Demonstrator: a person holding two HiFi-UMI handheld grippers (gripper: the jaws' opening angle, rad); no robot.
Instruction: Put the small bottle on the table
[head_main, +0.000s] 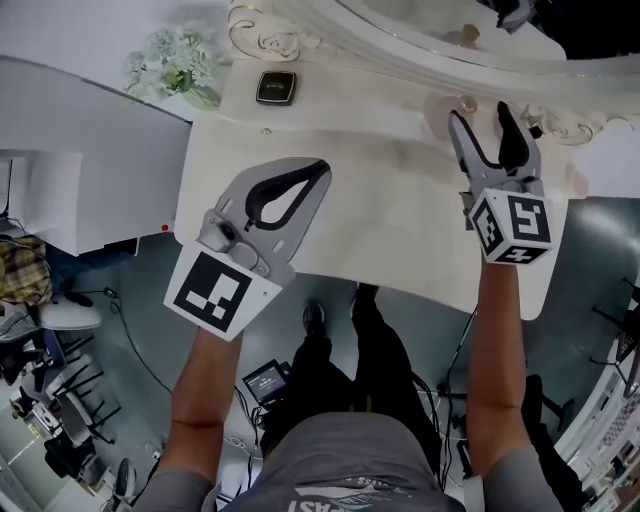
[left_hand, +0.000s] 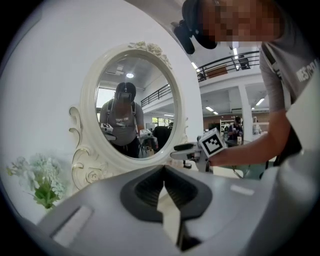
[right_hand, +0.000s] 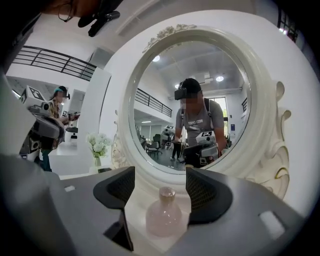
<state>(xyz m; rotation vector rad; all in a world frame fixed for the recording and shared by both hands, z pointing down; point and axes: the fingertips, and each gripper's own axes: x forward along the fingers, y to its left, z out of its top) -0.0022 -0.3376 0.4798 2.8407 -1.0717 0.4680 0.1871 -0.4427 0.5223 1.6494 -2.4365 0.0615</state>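
Note:
A small pinkish glass bottle (right_hand: 164, 214) stands upright on the cream dressing table (head_main: 380, 220), right in front of the oval mirror. My right gripper (right_hand: 160, 181) is open, with the bottle between its dark pads and gaps showing on both sides. From the head view the bottle (head_main: 466, 103) shows just past the tips of the right gripper (head_main: 480, 112), at the table's back right. My left gripper (head_main: 318, 168) hovers over the table's left half, shut and empty. In the left gripper view its jaws (left_hand: 164, 174) meet with nothing between them.
The ornate white mirror frame (head_main: 300, 35) runs along the table's back edge. A dark flat device (head_main: 275, 87) lies at the back left, next to a vase of pale flowers (head_main: 175, 62). The table's front edge is near my legs. Another person (right_hand: 56, 102) stands far off.

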